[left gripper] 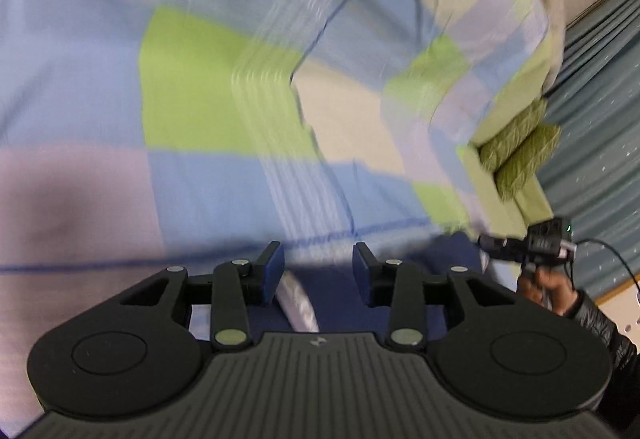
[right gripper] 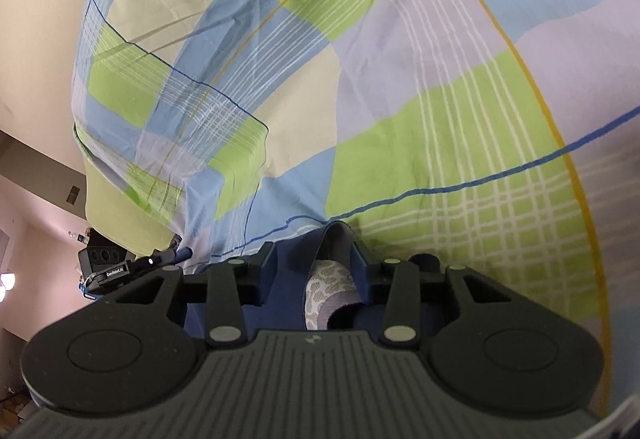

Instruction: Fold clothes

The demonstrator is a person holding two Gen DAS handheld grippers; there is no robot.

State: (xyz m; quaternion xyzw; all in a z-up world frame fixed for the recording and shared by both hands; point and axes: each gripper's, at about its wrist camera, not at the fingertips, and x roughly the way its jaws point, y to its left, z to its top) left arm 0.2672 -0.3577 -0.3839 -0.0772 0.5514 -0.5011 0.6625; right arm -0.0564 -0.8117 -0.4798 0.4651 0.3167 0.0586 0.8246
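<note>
Garment (right gripper: 280, 303), seemingly one, between two grippers (left gripper: 319, 273) (right gripper: 313, 267).

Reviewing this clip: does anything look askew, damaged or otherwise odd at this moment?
Nothing looks damaged or spilled. A dark blue garment lies on the checked bedsheet, its grey patterned lining turned up between the open fingers of the right gripper. The left gripper is open over the same cloth. The left wrist view is motion-blurred.

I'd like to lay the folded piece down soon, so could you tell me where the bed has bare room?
The checked bedspread lies bare ahead of both grippers, from the navy garment out to the green pillows at the bed's far edge. It is crowded only close in, where the garment sits between the left gripper and right gripper.
</note>
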